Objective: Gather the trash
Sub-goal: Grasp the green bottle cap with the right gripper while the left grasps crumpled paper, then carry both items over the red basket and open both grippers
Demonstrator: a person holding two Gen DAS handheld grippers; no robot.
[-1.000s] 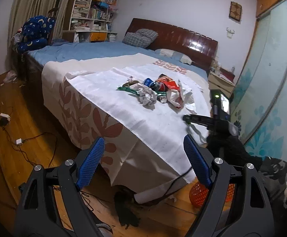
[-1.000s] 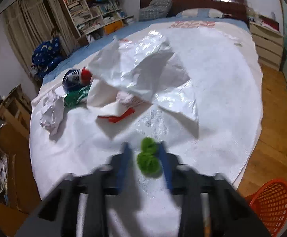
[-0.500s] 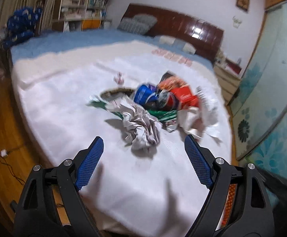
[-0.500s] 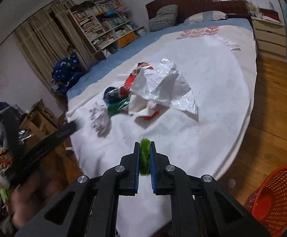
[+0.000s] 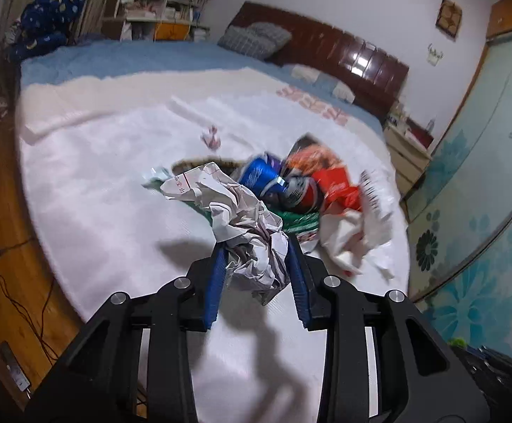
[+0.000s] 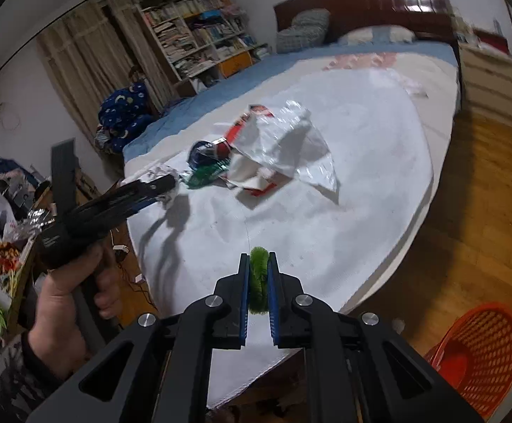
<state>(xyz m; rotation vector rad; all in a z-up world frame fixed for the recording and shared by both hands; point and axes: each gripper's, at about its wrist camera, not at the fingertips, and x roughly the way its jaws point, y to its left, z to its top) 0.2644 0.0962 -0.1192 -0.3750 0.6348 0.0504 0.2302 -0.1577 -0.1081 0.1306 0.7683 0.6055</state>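
1. We see our left gripper [image 5: 256, 246], whose jaws have just been closing, pinching the crumpled paper [image 5: 241, 218] on the white sheet [image 5: 108, 176]; its red print is unreadable.
2. Our right gripper [image 6: 256, 264] clamps a green fuzzy ball [image 6: 258, 278], with the orange basket [image 6: 481, 352] below.

Left tongs [image 5: 256, 252]: angled downward, jaws just closed in, pressing crumpled paper [image 5: 252, 243].
Right tongs [image 6: 258, 275]: clamped tight on green fuzzy piece [image 6: 258, 282].
Left hand [image 6: 67, 303]: gripping handle.
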